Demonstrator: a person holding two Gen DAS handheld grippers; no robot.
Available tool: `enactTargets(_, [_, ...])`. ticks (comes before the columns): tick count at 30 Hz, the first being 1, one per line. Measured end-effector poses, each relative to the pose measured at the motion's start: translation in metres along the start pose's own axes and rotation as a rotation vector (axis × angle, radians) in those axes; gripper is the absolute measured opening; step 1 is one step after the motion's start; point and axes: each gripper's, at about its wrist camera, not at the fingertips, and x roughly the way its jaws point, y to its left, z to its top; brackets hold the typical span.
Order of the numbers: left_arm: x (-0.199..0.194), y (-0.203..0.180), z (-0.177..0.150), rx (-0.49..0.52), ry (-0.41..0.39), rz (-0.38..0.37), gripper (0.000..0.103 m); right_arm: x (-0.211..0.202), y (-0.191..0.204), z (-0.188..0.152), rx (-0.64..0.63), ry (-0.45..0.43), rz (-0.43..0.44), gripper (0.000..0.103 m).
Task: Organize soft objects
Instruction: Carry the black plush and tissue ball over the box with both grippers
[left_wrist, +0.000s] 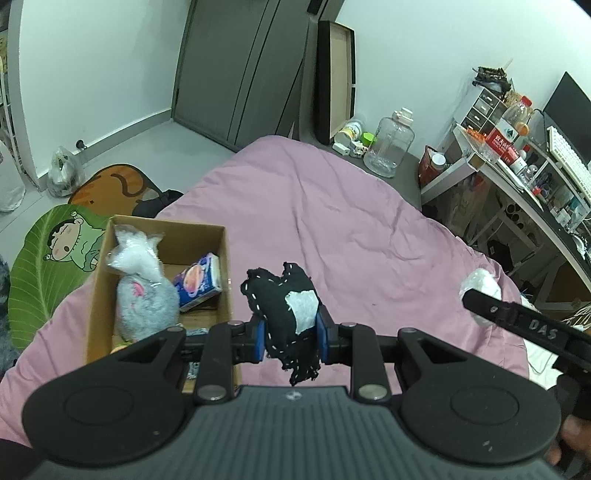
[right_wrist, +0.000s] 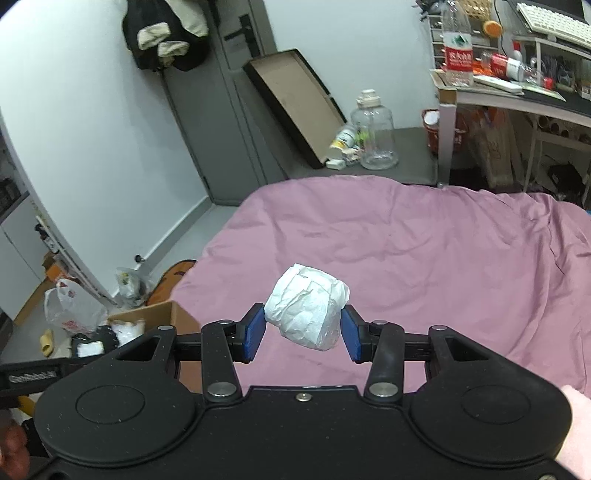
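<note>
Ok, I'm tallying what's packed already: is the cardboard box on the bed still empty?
No, the cardboard box already holds a grey plush toy and a blue tissue pack.

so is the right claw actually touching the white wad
Touching. The right wrist view shows the right claw with both blue pads pressed against the sides of the white wad, holding it up above the pink bedcover.

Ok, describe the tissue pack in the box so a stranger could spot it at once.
Find the pink bedcover; on its left side sits an open cardboard box. Inside, against the right wall, leans the tissue pack, beside a grey and white plush toy. It is the only flat, printed blue packet there; its neighbour is furry.
</note>
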Motion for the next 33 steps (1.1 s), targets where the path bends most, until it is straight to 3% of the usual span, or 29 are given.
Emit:
enactTargets(12, [-0.028, 0.038, -0.007, -0.004, -0.029, -0.021, 0.025, -0.02, 0.037, -0.005, -0.073, -0.042, -0.029, 0.043])
enactTargets(33, [-0.015, 0.101, -0.01, -0.054, 0.009, 0.002, 0.025, 0.014, 0.083, -0.028, -0.161, 0.053, -0.023, 0.044])
